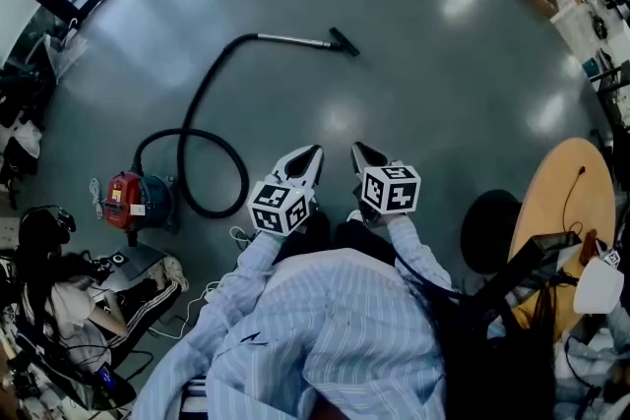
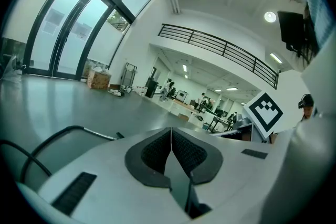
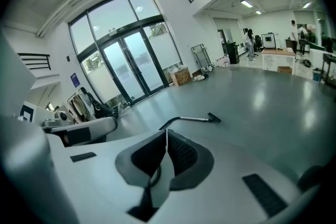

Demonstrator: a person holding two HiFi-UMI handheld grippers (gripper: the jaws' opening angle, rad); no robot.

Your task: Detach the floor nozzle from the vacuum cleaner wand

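Fingers [image 2: 185,152] on your left gripper [image 1: 314,152] are pressed flat together with nothing between them. Your right gripper [image 1: 355,149] is the same, pads meeting and empty. You hold the two side by side just in front of your chest, tips tilted a little toward the floor [image 1: 413,84] and aimed ahead. I read that as a carrying pose, since nothing is within reach to grasp yet.

Next out, at the near left, sits the red canister [image 1: 125,200] of the vacuum cleaner. Its black hose [image 1: 187,131] makes a loop on the floor beside it and then sweeps away from you in a long arc.

Farthest lies the wand [image 1: 293,39], flat on the open floor and well apart from both grippers. Its long axis runs left to right across your view, with the hose joined at its left end. The floor nozzle [image 1: 344,41] is on the right end, so the whole piece points right, with the nozzle angled slightly back toward you. It looks attached. With bare floor all round, the joint between wand and nozzle seems open to approach from either side. You would likely want one gripper on the metal tube and the other on the nozzle.
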